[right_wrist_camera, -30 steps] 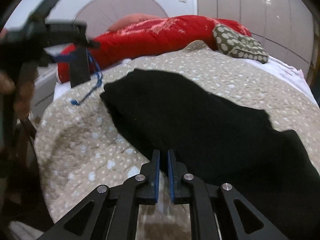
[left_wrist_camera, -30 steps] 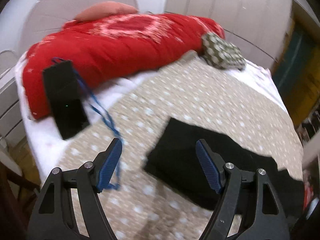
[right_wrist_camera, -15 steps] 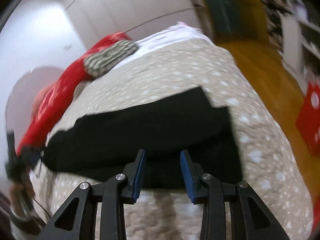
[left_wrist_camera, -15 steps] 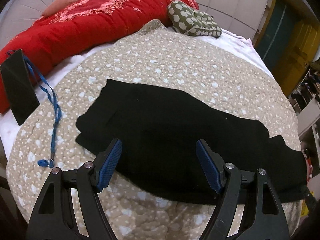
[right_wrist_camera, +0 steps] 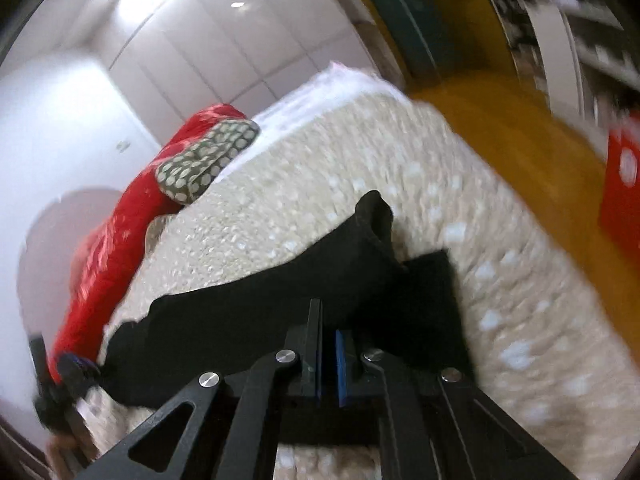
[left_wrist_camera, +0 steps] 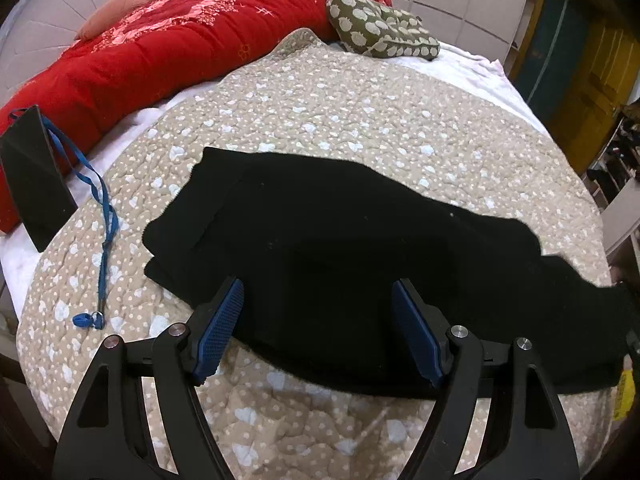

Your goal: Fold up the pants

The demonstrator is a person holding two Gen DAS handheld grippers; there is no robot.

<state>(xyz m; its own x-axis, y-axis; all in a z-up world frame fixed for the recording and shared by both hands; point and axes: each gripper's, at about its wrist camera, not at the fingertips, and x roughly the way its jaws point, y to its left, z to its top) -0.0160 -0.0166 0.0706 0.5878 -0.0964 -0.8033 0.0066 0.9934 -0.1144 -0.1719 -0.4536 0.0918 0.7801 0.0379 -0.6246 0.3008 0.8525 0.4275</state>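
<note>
Quilted dotted bedspread (left_wrist_camera: 320, 92) | limp black pants (left_wrist_camera: 340, 232) | left jaws wide, empty | right jaws pinch pants

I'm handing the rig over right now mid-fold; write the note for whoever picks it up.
Left gripper: open, hovering over the near edge of the black pants, holding nothing.
Right gripper: jaws nearly closed on the pants' leg end, which looks lifted off the beige quilt; the view is blurred.
Done: pants lie lengthwise across the bed, apparently legs stacked.
Left: carry the leg end toward the waist, flatten, fold again.
</note>
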